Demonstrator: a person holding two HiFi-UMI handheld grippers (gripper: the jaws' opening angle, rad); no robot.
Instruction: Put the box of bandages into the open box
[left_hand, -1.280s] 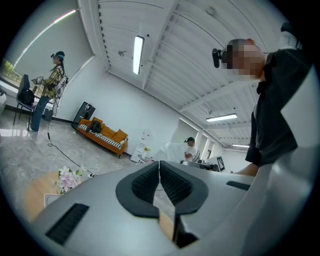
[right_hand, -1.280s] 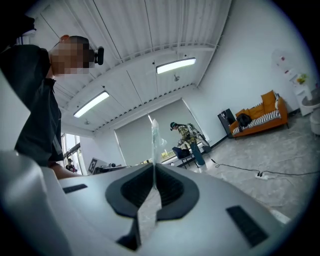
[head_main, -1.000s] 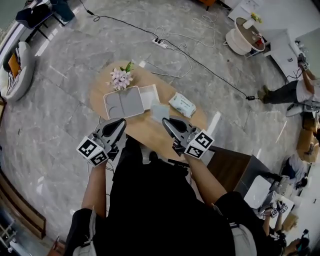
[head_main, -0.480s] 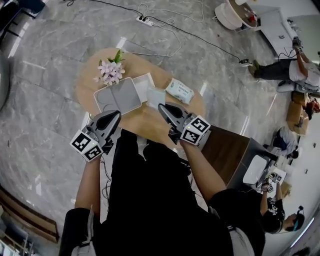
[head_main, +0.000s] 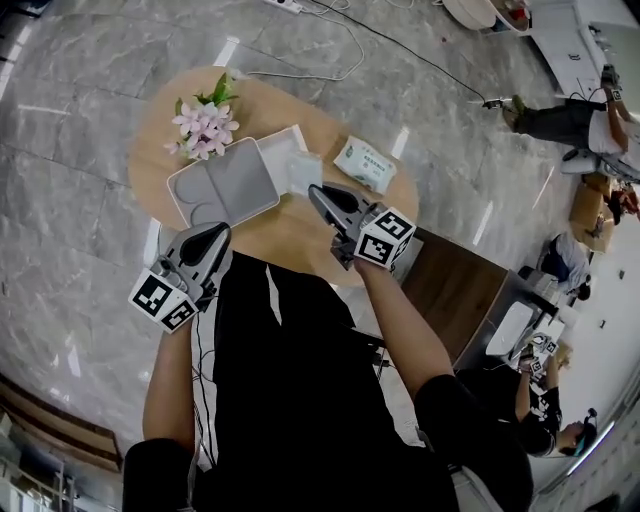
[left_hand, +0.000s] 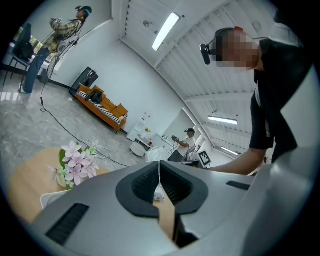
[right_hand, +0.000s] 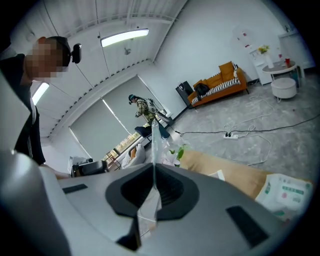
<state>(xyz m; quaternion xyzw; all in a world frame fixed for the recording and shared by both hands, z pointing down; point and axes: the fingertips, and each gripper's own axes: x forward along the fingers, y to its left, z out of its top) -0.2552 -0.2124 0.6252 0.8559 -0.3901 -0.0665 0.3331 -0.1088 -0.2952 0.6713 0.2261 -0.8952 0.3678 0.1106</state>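
Left tongs (head_main: 217, 233) closed, low — right tongs (head_main: 316, 191) closed, forward.

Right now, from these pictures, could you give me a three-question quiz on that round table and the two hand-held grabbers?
1. What stands beside the grey open box on the table? A: pink flowers; B: a kettle; C: a laptop.
2. True or false: the left gripper has its jaws spread wide apart.
3. Fill in: the gripper that reaches farther over the table is the ____ one.

Key: 1 A. 2 False; its jaws are together. 3 The right gripper.
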